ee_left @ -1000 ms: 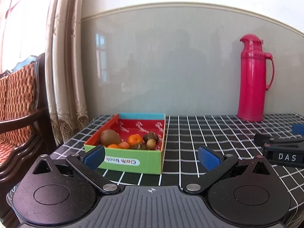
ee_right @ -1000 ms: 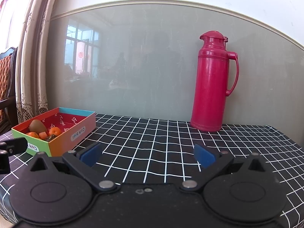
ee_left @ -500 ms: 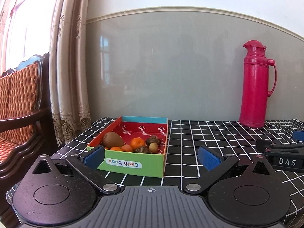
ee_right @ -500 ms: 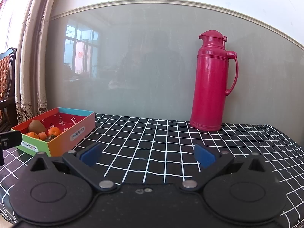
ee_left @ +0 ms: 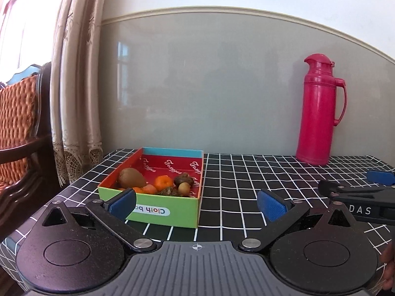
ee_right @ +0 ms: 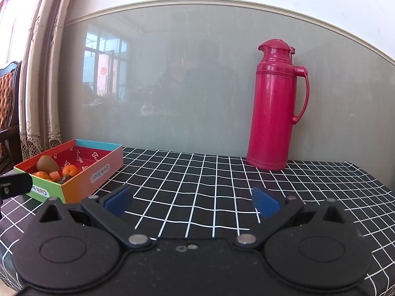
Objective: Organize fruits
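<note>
**Left view has drifted; box sits dead ahead of the left hand-held gripper**

- Since a second ago: in the left wrist view the box [ee_left: 158, 192] has slid rightward and looms larger, and the flask [ee_left: 318, 113] has dropped lower in frame. So the left hand-held gripper [ee_left: 197, 203] has swung left and eased closer. Right wrist view is all but unchanged.
- Left hand-held gripper: fingers spread wide, nothing between the blue pads [ee_left: 122, 203]. Its left pad overlaps the box's near green wall in the picture; contact cannot be told.
- Right hand-held gripper [ee_right: 192, 201]: also spread wide and empty, over bare checked tabletop [ee_right: 197, 185], facing the flask.
- Fruits: all in sight lie inside the box, bunched at its near end: kiwi [ee_left: 130, 178], tangerine [ee_left: 163, 181], a dark brown piece [ee_left: 183, 178], a small pale round one [ee_left: 184, 187], orange bits by the front wall. The far end shows bare red lining.
- Key relation: the box's long axis runs away from the left hand-held gripper, near short wall facing it, slightly left of centre. From the right one the box lies far to the left, well apart.
- Judgement: left is clearly nearer; any pick from the box falls to it, reaching forward over the near wall. No loose fruit is visible on the tabletop.
</note>
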